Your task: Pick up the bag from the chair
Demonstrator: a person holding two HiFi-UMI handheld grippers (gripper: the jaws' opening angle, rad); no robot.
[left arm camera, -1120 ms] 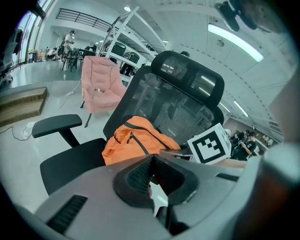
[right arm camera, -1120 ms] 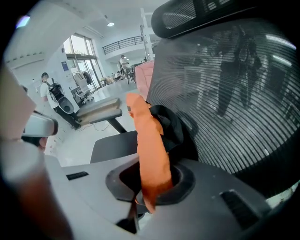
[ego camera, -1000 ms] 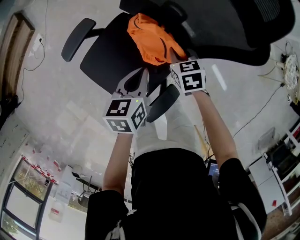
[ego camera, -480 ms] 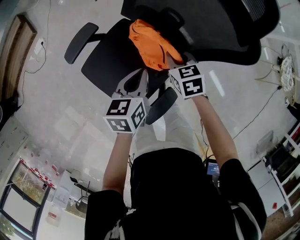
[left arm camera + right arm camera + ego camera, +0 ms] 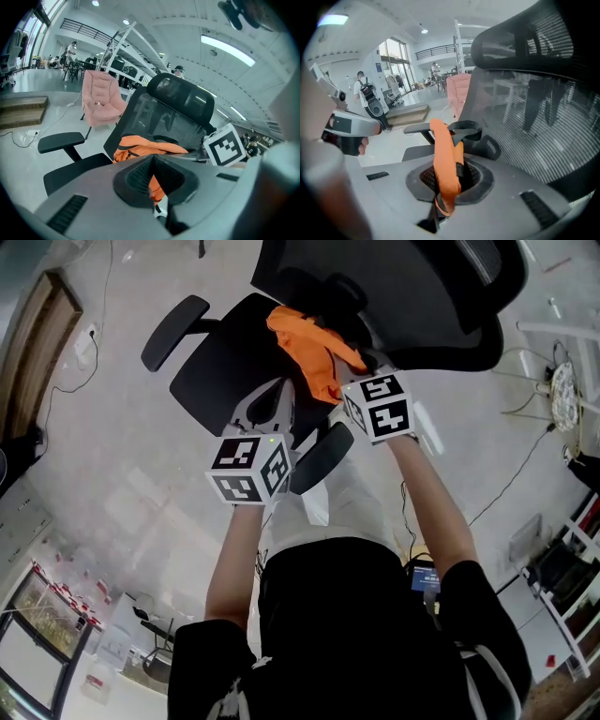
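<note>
Since the right gripper (image 5: 447, 183) — pinching the bag (image 5: 314, 357) — has risen, fabric is peeling off the chair (image 5: 220, 371); lift looks under way.

Bag (image 5: 314, 357) over chair (image 5: 230, 371) seat

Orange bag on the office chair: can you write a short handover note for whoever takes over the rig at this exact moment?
Right gripper: shut on the orange strap of the orange bag.
Left gripper: orange fabric sits between its pads; it looks shut on the bag too.
Bag: bunched over the rear of the chair seat, by the backrest.
Done: grip taken.
Left: lift the bag clear of the chair; whether it has left the seat cannot be told.
</note>
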